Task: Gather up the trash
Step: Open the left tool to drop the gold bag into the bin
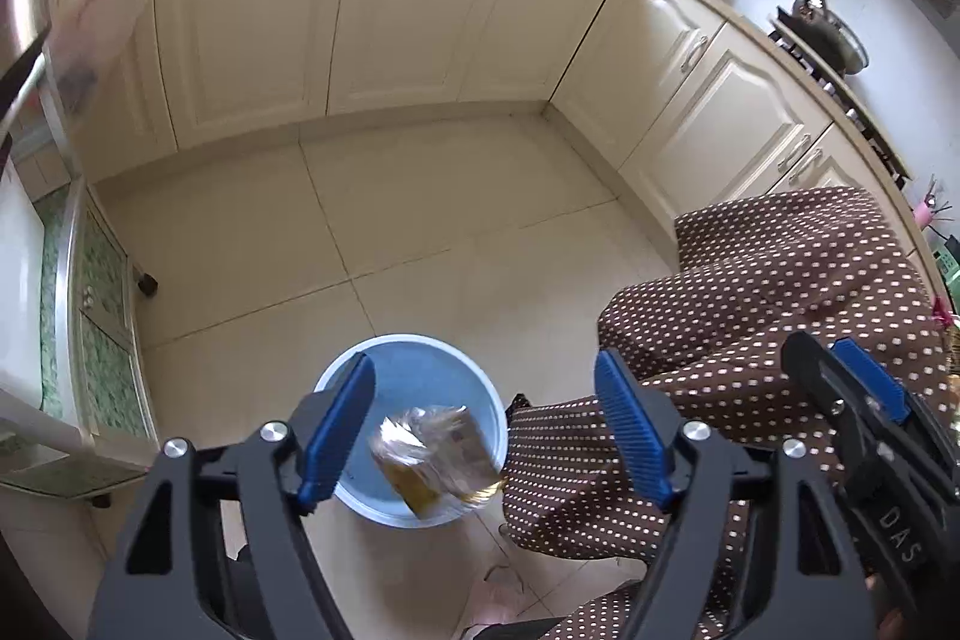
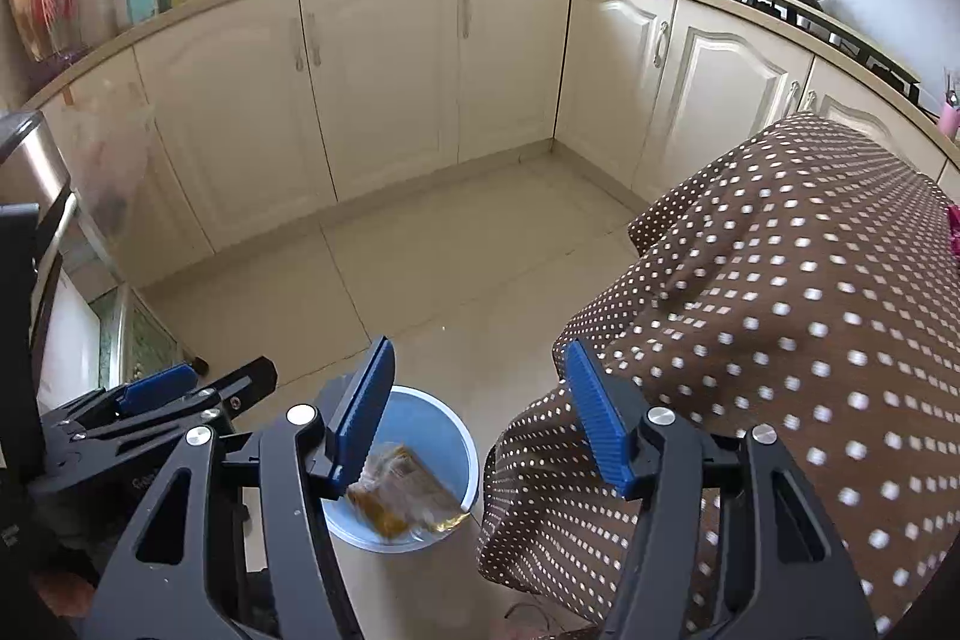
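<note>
A: Left tongs (image 1: pixel 486 421) wide apart, nothing between the pads. Right tongs (image 2: pixel 480 415) also spread, empty. Both released.

B: Where's the trash?

A: Clear wrapper (image 1: pixel 435 460), blurred, over the mouth of the blue bin (image 1: pixel 414 364) on the floor. Can't tell whether it is mid-fall or already resting on the rim. Bin sits just beside the dotted cloth (image 1: pixel 750 316).

B: Step?

A: Looks like drop-off, release done. My read: this item is nearly finished.

B: Orientation?

A: Long axis runs diagonally across the opening, from far-left to near-right in both views. Yellowish end points toward the near rim, close to the cloth. It looks tilted, not flat.

B: Next move?

A: Probably check that it clears the rim; the near corner seems to overhang. If it hangs up, nudge it inward. Otherwise go find the next piece. No other trash shows on the floor (image 1: pixel 420 196).
</note>
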A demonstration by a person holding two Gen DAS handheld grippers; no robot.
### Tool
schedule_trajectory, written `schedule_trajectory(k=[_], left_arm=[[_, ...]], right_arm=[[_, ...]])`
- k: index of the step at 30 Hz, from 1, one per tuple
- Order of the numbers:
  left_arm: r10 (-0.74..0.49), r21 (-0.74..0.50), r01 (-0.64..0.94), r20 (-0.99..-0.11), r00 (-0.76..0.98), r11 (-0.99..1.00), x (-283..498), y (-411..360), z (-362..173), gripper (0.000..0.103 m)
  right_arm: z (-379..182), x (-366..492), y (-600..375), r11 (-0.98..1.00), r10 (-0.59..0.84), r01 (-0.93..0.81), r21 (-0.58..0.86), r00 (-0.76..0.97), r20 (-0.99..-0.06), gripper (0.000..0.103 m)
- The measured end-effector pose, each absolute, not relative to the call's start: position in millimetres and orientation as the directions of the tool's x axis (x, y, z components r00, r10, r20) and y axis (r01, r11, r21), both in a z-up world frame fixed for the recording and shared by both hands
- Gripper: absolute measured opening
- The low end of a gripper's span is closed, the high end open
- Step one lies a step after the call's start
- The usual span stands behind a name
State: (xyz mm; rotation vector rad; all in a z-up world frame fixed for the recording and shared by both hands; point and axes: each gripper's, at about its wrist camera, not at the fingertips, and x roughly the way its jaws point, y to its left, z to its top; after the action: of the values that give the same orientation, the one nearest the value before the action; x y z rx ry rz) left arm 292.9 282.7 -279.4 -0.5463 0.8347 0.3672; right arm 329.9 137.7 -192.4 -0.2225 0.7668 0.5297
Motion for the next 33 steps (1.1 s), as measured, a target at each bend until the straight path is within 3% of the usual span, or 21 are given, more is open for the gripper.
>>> schedule_trajectory(k=[9,15,20,27,33], left_arm=[[0.118,-0.296,-0.454,-0.717,0.687,0.841,264.8,256.0,-216.1,0.074],[0.132,-0.249,-0.354,-0.621,0.773,0.902,241.9,211.4,-147.6,0.074],[0.034,-0.227,-0.196,-0.567,0.823,0.954,243.7,148.8,-110.6,0.074],[-0.176,-0.224,0.048,-0.594,0.785,0.973,275.4,43.2,-105.2,0.074],[-0.246,-0.185,0.165,-0.647,0.722,0.969,316.9,-26.2,-121.8,0.074]], right_arm=[[-152.3,309.7,114.3,0.853,0.406,-0.522,0.024,0.632,-0.660,0.058],[-87.9,279.1,73.8,0.873,0.426,-0.487,0.033,0.727,-0.539,0.060],[-47.1,259.1,6.7,0.924,0.349,-0.382,0.019,0.824,-0.446,0.064],[-44.0,268.2,-112.8,0.985,0.168,-0.165,0.049,0.873,-0.458,0.065],[-68.7,274.7,-183.4,0.997,0.065,-0.033,0.070,0.848,-0.526,0.066]])
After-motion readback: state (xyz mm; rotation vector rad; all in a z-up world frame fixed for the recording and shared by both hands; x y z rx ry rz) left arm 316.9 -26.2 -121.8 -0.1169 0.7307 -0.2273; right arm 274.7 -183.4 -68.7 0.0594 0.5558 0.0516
